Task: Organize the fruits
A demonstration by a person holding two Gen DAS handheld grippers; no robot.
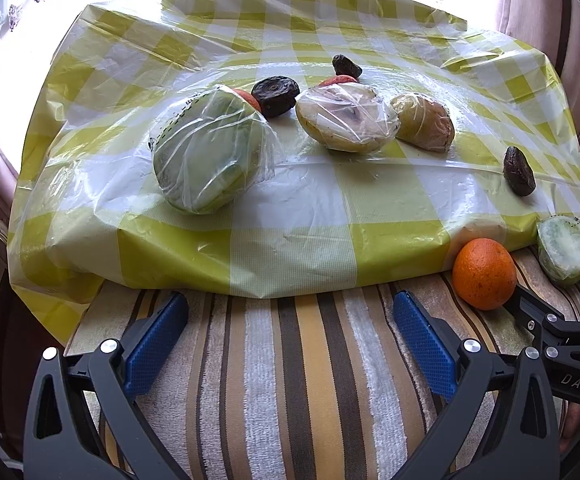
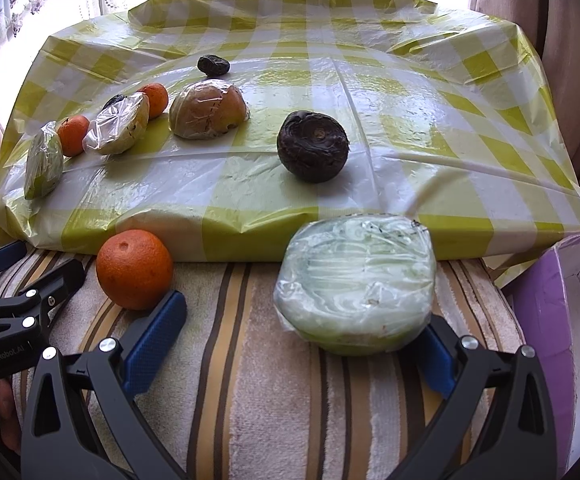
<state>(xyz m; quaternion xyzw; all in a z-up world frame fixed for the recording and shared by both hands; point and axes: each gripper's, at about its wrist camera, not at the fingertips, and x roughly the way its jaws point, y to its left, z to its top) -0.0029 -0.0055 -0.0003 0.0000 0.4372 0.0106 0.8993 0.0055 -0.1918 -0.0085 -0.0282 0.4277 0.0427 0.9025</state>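
Right wrist: checked tablecloth [image 2: 410, 92], striped towel [image 2: 249, 380].

Right gripper [image 2: 302, 344] held wide open over striped towel [image 2: 249, 400]. Wrapped green fruit half [image 2: 356, 280] seen just ahead, against the right finger. Orange [image 2: 134, 268] touching the left fingertip. Left gripper [image 2: 21, 300] seen at far left. Beyond, on checked plastic cloth [image 2: 410, 120]: dark wrinkled fruit [image 2: 313, 146] ahead; wrapped halves and two small oranges ahead-left. Purple box [image 2: 550, 320] at right.
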